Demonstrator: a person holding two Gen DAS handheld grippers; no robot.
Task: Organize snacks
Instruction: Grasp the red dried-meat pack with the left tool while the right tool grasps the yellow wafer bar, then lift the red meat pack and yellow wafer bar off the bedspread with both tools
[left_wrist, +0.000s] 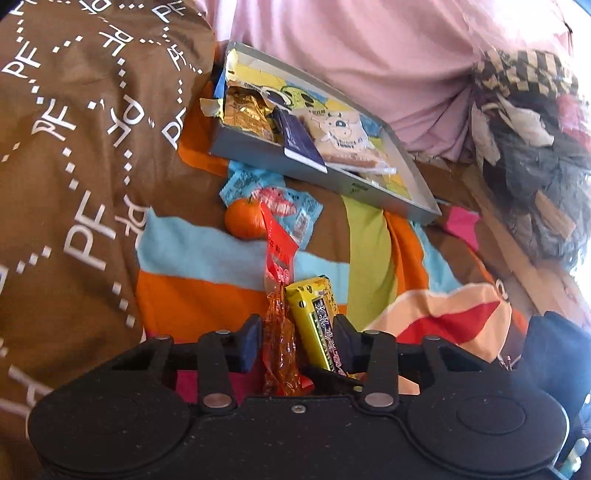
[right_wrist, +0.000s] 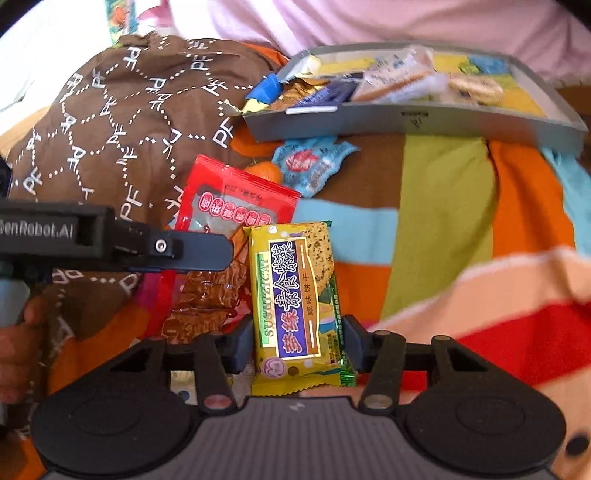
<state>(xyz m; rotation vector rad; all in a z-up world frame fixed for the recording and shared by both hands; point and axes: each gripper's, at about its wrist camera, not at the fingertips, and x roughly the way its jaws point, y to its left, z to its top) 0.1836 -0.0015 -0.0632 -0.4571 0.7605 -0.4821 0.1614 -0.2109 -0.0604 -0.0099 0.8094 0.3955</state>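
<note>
Well, room is tight around me. At twelve o'clock the grey tray (right_wrist: 406, 118) lies on the striped blanket (right_wrist: 443, 192), its near wall facing me, already crowded with wrapped snacks. A brown printed cloth (right_wrist: 122, 122) bulks up from nine to eleven o'clock. Between it and the tray sit a small orange (left_wrist: 244, 218) and a blue candy packet (right_wrist: 310, 162), touching each other. From one to four o'clock the blanket is open and bare.

My right gripper (right_wrist: 297, 341) points toward the tray, its jaws pinching the yellow cracker packet (right_wrist: 295, 295) by its long sides, packet upright along my fingers. My left gripper (left_wrist: 299, 339) comes in from nine o'clock in the right view, lying level and crossing the red snack bag (right_wrist: 229, 206). In its own view the red bag and the yellow packet both stand between its jaws, which are set apart; whether they press either one I cannot tell. A hand (right_wrist: 22, 332) grips its handle at eight o'clock.
</note>
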